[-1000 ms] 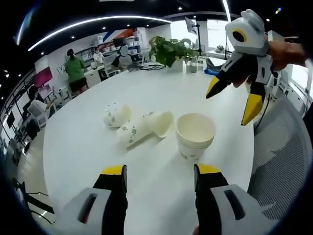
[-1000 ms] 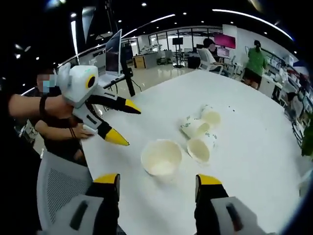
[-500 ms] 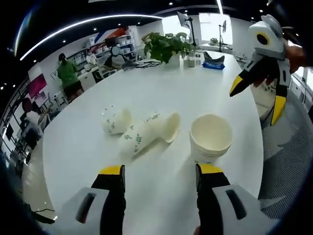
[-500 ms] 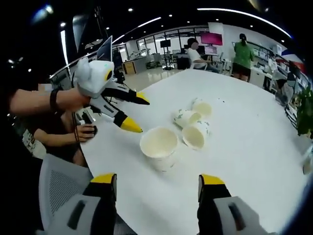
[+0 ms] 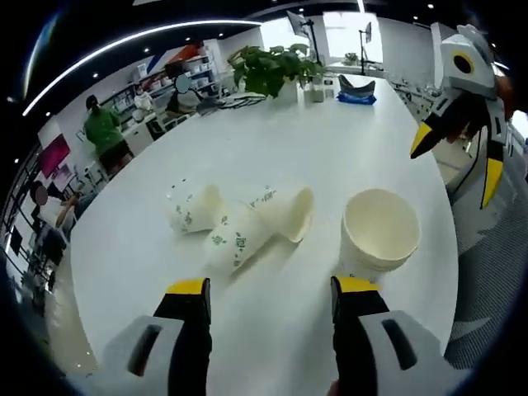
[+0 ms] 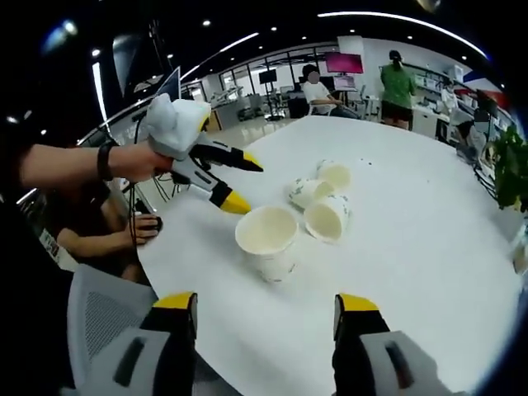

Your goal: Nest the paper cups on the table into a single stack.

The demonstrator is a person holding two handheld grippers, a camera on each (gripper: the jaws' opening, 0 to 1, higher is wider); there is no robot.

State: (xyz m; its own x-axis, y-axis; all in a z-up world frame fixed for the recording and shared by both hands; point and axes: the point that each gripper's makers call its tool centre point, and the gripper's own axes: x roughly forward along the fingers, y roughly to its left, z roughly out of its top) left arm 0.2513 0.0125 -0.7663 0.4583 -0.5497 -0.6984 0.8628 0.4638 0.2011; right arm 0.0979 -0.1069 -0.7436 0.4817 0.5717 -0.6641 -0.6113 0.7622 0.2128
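Note:
An upright stack of white paper cups point(image 5: 379, 235) stands on the round white table point(image 5: 330, 157), just ahead of my left gripper's right jaw. To its left lie cups with green print: a lone one point(image 5: 196, 206) and a nested pair point(image 5: 256, 227). My left gripper point(image 5: 271, 289) is open and empty, low over the table. In the right gripper view the stack point(image 6: 268, 239) sits ahead, the lying cups point(image 6: 327, 219) beyond it, and the left gripper point(image 6: 245, 185) hovers open just left of the stack. My right gripper point(image 6: 266, 304) is open and empty; it also hangs open point(image 5: 458, 161) beside the table edge.
A potted plant point(image 5: 268, 70) and a blue item point(image 5: 356, 97) stand at the table's far end. Grey mesh chairs point(image 6: 107, 322) point(image 5: 495, 272) sit at the near edge. A seated person's hand point(image 6: 144, 227) rests by the rim. People stand at desks in the background.
My left gripper has come closer to the upright stack, which now looks larger and lower in its view. In the left gripper view the right gripper has drifted rightward, still open.

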